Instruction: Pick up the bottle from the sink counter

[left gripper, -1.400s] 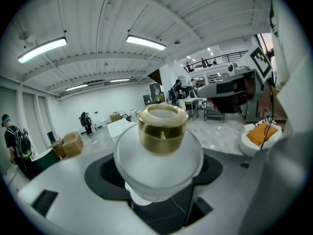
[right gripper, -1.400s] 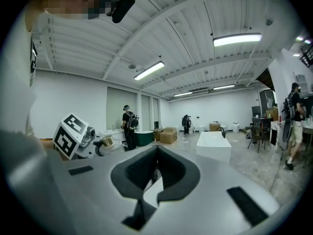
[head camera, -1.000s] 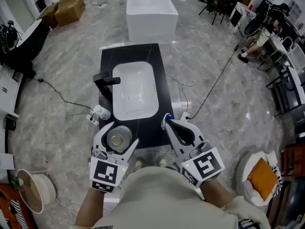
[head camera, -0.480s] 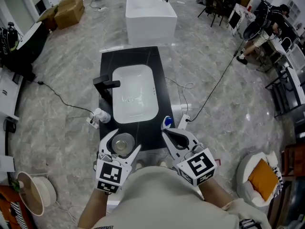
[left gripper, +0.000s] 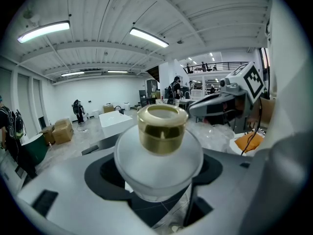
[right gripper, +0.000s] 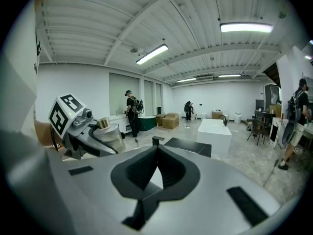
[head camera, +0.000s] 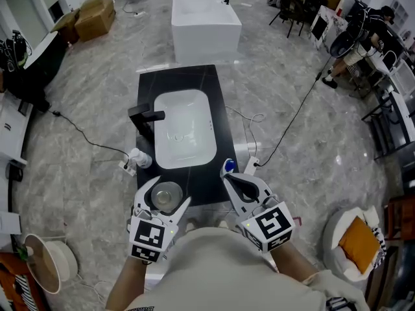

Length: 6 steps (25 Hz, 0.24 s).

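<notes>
A frosted round bottle with a gold cap (left gripper: 161,131) sits between the jaws of my left gripper (head camera: 168,190), which is shut on its body. In the head view the bottle (head camera: 166,195) is over the near left corner of the black sink counter (head camera: 146,86). My right gripper (head camera: 228,176) hovers at the counter's near right corner. Its jaws meet at the tip (right gripper: 156,153) and hold nothing. From the right gripper view the left gripper and the bottle (right gripper: 108,133) show at the left.
A white basin (head camera: 185,131) with a black faucet (head camera: 146,116) fills the counter's middle. A white tub (head camera: 204,21) stands beyond it. Cables and a white plug block (head camera: 136,158) lie on the floor beside the counter. A small blue-topped item (head camera: 227,167) sits by the right gripper's tip.
Both grippers have drawn back a little toward me, and the bottle has come along in the left one. Over the last half second hardly anything moved.
</notes>
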### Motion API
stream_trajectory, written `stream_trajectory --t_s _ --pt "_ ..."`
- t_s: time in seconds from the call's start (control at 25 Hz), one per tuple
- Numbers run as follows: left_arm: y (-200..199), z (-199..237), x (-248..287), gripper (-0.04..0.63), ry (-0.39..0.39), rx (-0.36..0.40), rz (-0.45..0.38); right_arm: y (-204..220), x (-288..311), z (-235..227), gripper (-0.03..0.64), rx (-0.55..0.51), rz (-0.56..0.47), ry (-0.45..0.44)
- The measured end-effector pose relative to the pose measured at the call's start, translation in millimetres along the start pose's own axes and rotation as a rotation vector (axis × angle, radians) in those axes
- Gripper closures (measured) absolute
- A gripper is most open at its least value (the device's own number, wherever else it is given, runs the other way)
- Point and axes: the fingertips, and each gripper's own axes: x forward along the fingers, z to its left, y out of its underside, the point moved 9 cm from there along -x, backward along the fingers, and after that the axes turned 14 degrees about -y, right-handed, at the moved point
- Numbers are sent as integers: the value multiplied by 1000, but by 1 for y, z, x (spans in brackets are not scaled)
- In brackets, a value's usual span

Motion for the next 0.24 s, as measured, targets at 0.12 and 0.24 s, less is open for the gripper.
stream_trajectory --t_s 0.12,0.24 --pt "0 1 -1 259 -6 -1 4 -2 -1 -2 620 -4 -12 8" --pt "0 2 -1 259 -7 1 5 -3 -3 -4 620 -3 -23 18"
